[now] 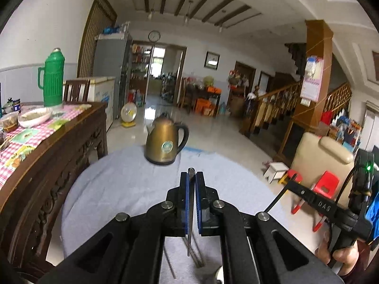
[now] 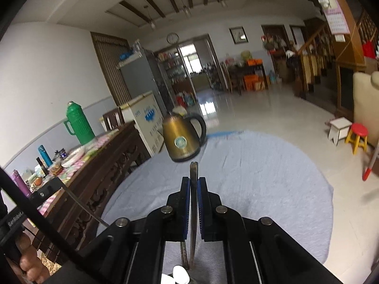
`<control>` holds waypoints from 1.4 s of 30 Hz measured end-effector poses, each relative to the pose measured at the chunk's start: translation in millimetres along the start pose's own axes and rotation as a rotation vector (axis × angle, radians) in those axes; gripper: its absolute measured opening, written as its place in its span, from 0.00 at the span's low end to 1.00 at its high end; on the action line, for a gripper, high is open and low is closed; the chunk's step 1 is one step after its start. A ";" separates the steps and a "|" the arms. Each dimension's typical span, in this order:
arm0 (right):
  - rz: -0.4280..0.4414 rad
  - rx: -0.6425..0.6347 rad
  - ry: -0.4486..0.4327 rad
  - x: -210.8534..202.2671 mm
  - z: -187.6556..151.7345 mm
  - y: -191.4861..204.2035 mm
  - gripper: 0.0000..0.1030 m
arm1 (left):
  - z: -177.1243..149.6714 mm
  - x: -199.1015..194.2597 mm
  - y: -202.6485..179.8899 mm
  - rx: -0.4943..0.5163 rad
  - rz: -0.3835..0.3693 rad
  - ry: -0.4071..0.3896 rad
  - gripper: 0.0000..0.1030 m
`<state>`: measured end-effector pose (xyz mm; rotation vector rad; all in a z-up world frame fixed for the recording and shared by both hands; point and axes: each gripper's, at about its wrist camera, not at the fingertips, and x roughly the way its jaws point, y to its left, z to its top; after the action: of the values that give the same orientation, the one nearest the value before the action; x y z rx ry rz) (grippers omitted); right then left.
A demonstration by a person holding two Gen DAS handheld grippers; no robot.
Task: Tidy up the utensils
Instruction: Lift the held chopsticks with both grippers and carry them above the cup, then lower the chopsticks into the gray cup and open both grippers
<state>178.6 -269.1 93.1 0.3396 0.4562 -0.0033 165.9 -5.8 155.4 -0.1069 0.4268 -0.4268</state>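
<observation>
My left gripper (image 1: 191,177) is shut on a thin metal utensil handle (image 1: 191,213) that stands edge-on between the blue pads, its end hanging down over the grey table cloth (image 1: 118,189). My right gripper (image 2: 194,182) is shut on another flat metal utensil handle (image 2: 193,208), held the same way. More metal utensils (image 1: 196,255) lie on the cloth below the left gripper. White spoon ends (image 2: 180,274) show under the right gripper. The right gripper also shows in the left wrist view (image 1: 293,179), and the left gripper's utensil shows in the right wrist view (image 2: 80,206).
A brass kettle (image 1: 165,142) stands at the far edge of the cloth-covered round table. A carved dark wooden table (image 1: 47,161) on the left carries a green thermos (image 1: 53,80), bowls and jars. Red and white stools (image 1: 296,177) stand on the floor at right.
</observation>
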 end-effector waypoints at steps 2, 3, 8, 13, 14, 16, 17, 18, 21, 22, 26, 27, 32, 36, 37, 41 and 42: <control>0.006 -0.010 -0.031 -17.6 2.5 5.0 0.07 | 3.9 -15.3 -4.2 -0.004 -0.017 -0.032 0.05; 0.012 -0.014 -0.046 -26.1 3.7 7.7 0.07 | 5.4 -21.1 -5.7 -0.007 -0.026 -0.043 0.05; 0.030 -0.032 -0.091 -57.4 7.4 18.0 0.07 | 10.0 -49.0 -12.7 -0.025 -0.076 -0.093 0.05; 0.045 -0.059 -0.116 -83.6 1.8 29.5 0.06 | 2.8 -61.2 -19.8 -0.031 -0.110 -0.113 0.05; 0.044 -0.065 -0.117 -85.3 0.1 31.0 0.06 | -0.6 -60.5 -21.3 -0.036 -0.117 -0.109 0.05; 0.047 -0.075 -0.106 -86.8 -5.6 36.0 0.06 | -8.3 -57.8 -25.1 -0.042 -0.122 -0.096 0.05; 0.048 -0.079 -0.100 -87.1 -9.4 37.2 0.06 | -13.2 -53.6 -27.0 -0.044 -0.118 -0.082 0.05; 0.047 -0.083 -0.092 -87.0 -13.9 38.4 0.06 | -17.8 -49.5 -28.3 -0.045 -0.116 -0.069 0.05; 0.040 -0.100 -0.059 -79.2 -26.2 42.8 0.06 | -29.0 -37.9 -31.6 -0.055 -0.108 -0.029 0.05; 0.038 -0.102 -0.051 -76.7 -28.8 43.6 0.06 | -31.0 -34.9 -32.0 -0.061 -0.108 -0.015 0.05; 0.036 -0.088 -0.053 -75.5 -26.9 38.0 0.07 | -28.2 -37.0 -34.9 -0.067 -0.108 -0.028 0.05; 0.035 -0.086 -0.056 -75.3 -26.0 37.6 0.06 | -27.6 -38.2 -35.5 -0.068 -0.109 -0.037 0.05; 0.023 -0.098 -0.054 -72.5 -28.3 37.9 0.06 | -26.8 -38.6 -36.6 -0.083 -0.114 -0.090 0.05; 0.022 -0.090 -0.021 -64.3 -39.2 33.9 0.07 | -43.7 -27.0 -35.2 -0.088 -0.091 -0.097 0.05; 0.022 -0.086 -0.011 -61.7 -42.7 32.4 0.07 | -47.3 -22.4 -36.1 -0.087 -0.084 -0.083 0.05; 0.020 -0.078 0.026 -54.0 -58.0 27.6 0.07 | -69.2 -4.3 -33.6 -0.097 -0.071 -0.009 0.05; 0.018 -0.076 0.033 -52.4 -60.3 26.2 0.07 | -73.0 -1.8 -33.6 -0.096 -0.067 0.002 0.05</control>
<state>107.6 -228.7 73.4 0.2690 0.4851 0.0375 120.8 -36.5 96.2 -0.2146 0.4470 -0.4721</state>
